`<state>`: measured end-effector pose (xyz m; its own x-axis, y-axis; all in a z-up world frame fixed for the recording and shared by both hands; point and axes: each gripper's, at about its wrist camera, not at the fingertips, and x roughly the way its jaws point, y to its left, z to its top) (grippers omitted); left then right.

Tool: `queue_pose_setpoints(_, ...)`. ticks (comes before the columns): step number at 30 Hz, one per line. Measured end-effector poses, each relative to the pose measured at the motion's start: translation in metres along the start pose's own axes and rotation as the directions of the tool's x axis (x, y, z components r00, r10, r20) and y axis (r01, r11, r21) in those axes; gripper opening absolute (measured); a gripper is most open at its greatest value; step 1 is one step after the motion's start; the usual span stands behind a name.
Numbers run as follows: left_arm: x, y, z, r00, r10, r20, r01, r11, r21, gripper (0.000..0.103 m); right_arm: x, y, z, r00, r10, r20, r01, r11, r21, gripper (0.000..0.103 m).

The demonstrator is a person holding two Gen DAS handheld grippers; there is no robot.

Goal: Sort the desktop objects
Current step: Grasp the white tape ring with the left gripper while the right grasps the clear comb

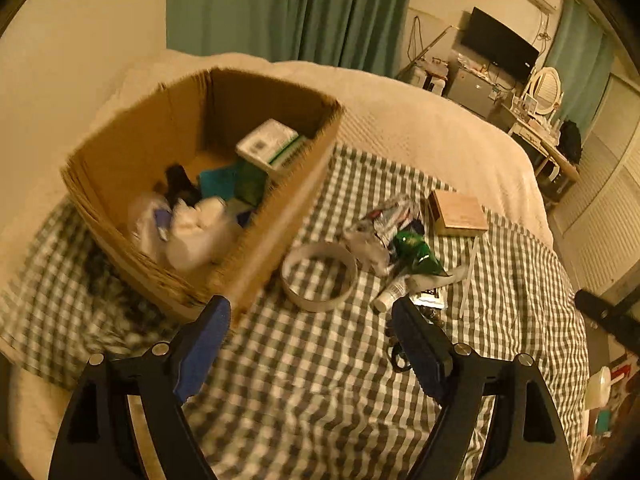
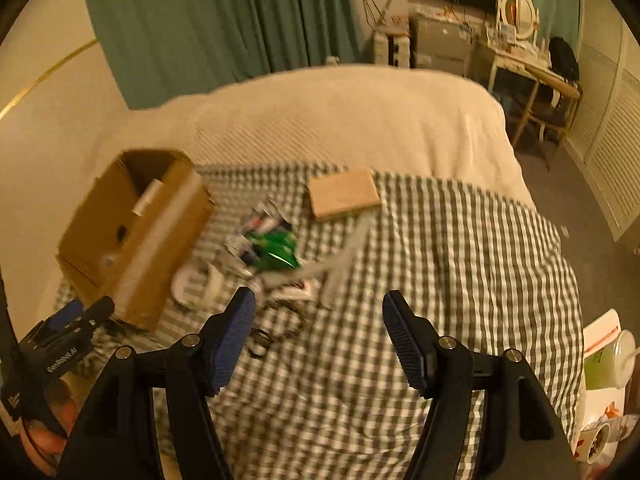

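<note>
Inside cardboard box (image 1: 132,152): white carton (image 1: 269,142), teal packet (image 1: 218,184), white bags (image 1: 196,228).

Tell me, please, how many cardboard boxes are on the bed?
1: the open cardboard box sits on the checked cloth, left of the loose clutter. The flat brown packet beyond the pile is closed; others could be out of view.

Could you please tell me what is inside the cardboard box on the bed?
Inside the cardboard box lie a white-and-green carton, teal and green items, something black, and crumpled white packaging in front. Whatever lies beneath them is covered.
</note>
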<state>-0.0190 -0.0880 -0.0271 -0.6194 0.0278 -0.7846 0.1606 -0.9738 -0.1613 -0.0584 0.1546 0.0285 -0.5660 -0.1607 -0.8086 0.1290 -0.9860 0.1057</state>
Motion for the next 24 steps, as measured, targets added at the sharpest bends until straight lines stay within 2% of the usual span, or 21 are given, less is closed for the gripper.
queue_pose_setpoints(7,0.062,-0.02,-0.018,0.997,-0.022,-0.076,0.021,1.0,-0.015,0.085,0.075,-0.023,-0.012,0.994,0.042,-0.1,-0.043,0.999,-0.008,0.066)
queue_pose_setpoints(10,0.089,-0.018,-0.019,0.994,-0.037,-0.104,0.031,0.998,-0.059,0.085,0.101,-0.026,-0.011,0.99,0.08,-0.118,-0.08,0.997,-0.001,0.066)
queue_pose_setpoints(14,0.124,-0.012,-0.02,0.987,0.026,-0.16,-0.041,0.995,-0.09,0.085,0.137,-0.03,-0.005,0.981,0.113,-0.155,-0.11,0.994,0.026,0.066)
queue_pose_setpoints(18,0.143,-0.002,-0.019,0.986,0.024,-0.168,-0.051,0.985,-0.162,0.085,0.171,-0.038,-0.003,0.975,0.12,-0.189,-0.11,0.992,0.062,0.066)
queue_pose_setpoints(24,0.16,-0.008,-0.006,0.989,0.049,-0.136,-0.067,0.99,-0.126,0.086,0.201,-0.06,-0.002,0.969,0.118,-0.217,-0.087,0.985,0.149,0.066)
